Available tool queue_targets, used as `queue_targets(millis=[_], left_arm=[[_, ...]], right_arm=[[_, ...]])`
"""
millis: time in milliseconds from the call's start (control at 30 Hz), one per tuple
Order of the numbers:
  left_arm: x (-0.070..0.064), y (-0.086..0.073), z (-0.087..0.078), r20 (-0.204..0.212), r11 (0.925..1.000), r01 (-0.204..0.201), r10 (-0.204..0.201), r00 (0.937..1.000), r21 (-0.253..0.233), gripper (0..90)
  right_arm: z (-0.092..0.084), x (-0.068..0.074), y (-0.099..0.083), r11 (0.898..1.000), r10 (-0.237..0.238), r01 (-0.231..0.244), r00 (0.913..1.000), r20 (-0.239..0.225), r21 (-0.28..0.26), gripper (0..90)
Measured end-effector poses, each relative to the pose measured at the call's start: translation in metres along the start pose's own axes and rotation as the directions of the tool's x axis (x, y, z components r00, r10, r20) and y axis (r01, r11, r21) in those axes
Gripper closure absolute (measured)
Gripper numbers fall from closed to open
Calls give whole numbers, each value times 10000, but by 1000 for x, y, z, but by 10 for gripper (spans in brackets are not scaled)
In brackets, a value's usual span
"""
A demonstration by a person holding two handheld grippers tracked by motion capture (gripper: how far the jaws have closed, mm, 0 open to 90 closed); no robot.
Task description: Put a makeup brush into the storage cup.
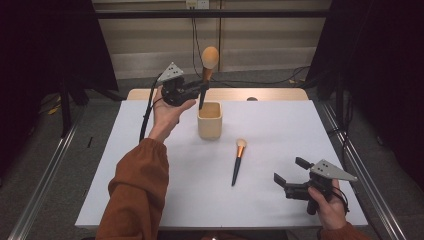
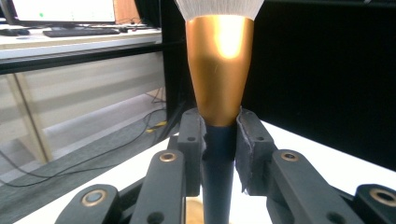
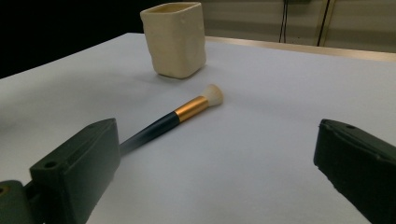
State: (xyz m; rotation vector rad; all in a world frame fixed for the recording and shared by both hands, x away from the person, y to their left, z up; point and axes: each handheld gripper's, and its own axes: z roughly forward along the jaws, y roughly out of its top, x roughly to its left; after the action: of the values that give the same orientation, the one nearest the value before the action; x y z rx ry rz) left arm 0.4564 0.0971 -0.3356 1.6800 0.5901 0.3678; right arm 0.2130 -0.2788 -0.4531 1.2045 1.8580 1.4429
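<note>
Gripping a large brush [image 1: 206,75] by its dark handle, the left gripper [image 1: 199,90] holds it upright above the cream cup [image 1: 209,120], lower tip seemingly just over the rim. Right gripper [image 1: 288,170] rests wide open, empty, near the small brush [image 1: 237,161] lying flat on the white table [image 1: 280,135].
</note>
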Motion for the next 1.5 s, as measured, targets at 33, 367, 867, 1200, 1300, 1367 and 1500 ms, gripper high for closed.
queue_targets(millis=[33,367,867,1200,1300,1367,1500], left_arm=[[1,-1,2,-37,10000,72,-72,10000,-47,740],[1,-13,17,114,9999,-29,27,9999,118,740],[4,-32,23,85,9990,190,-194,9998,401,740],[5,-45,25,62,9980,305,-309,9995,547,740],[5,-49,26,60,9976,328,-332,9994,608,740],[5,-52,27,10,9971,301,-303,9995,693,740],[5,-56,28,46,9968,283,-287,9996,751,740]], right_arm=[[0,0,0,10000,4,-4,10000,0,1,1],[-1,-1,0,10000,28,-29,10000,38,9,1],[-1,-1,-1,10000,5,-5,10000,1,18,1],[-1,-1,-1,10000,3,-4,10000,24,21,1],[0,0,-1,10000,-5,5,10000,3,59,1],[-1,0,-1,10000,-16,16,10000,-4,36,1],[0,-1,-1,10000,13,-13,10000,16,45,1]])
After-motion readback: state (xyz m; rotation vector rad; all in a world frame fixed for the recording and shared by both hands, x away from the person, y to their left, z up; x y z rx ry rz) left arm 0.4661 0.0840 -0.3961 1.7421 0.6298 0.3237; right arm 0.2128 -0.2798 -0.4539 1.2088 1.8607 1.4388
